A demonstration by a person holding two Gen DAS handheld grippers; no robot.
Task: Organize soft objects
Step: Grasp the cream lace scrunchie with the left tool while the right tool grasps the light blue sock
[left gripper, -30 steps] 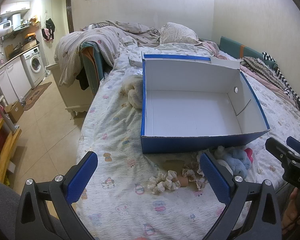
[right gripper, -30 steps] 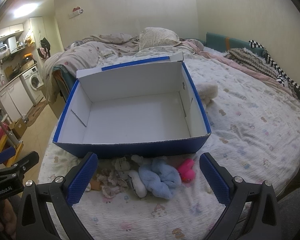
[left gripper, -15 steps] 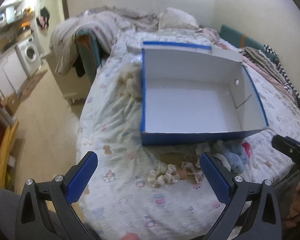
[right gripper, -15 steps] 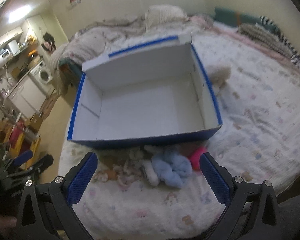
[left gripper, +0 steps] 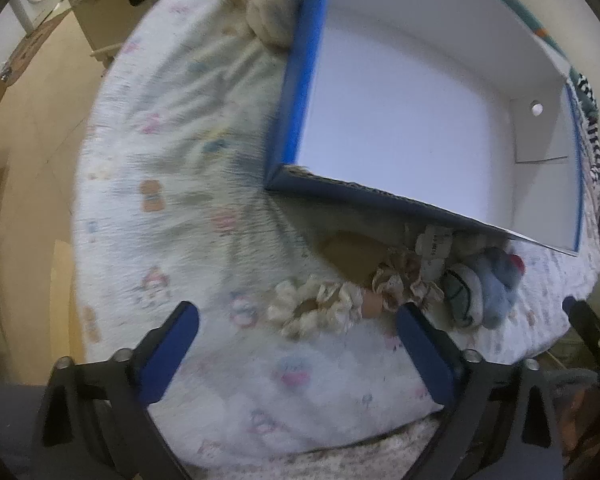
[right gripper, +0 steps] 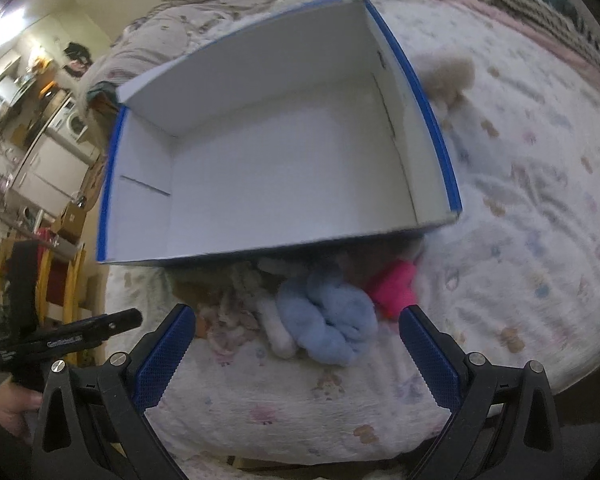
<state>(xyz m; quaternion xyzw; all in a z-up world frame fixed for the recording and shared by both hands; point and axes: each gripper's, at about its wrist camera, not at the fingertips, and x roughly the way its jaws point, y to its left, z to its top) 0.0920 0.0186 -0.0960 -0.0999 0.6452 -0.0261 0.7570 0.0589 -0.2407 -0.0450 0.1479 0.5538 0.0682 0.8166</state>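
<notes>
An empty blue box with a white inside (left gripper: 400, 120) (right gripper: 284, 168) lies on the bed. Several soft items sit just before its near wall: a cream scrunchie (left gripper: 312, 308), a frilly beige one (left gripper: 404, 280), a light blue fluffy piece (right gripper: 328, 320) (left gripper: 496, 292), a white one (right gripper: 276, 332) and a pink one (right gripper: 392, 284). My left gripper (left gripper: 296, 352) is open, hovering just before the cream scrunchie. My right gripper (right gripper: 298, 352) is open, just before the light blue piece. Both are empty.
A cream plush toy (left gripper: 268, 12) (right gripper: 448, 76) lies beside the box's far side. The bed sheet (left gripper: 172, 208) drops off to bare floor (left gripper: 32, 140) at the left. The left gripper's tip (right gripper: 80, 332) shows in the right wrist view. Kitchen units (right gripper: 56, 144) stand beyond.
Both grippers have tilted down and moved closer to the pile of soft items in front of the box. Both stay open and empty.
</notes>
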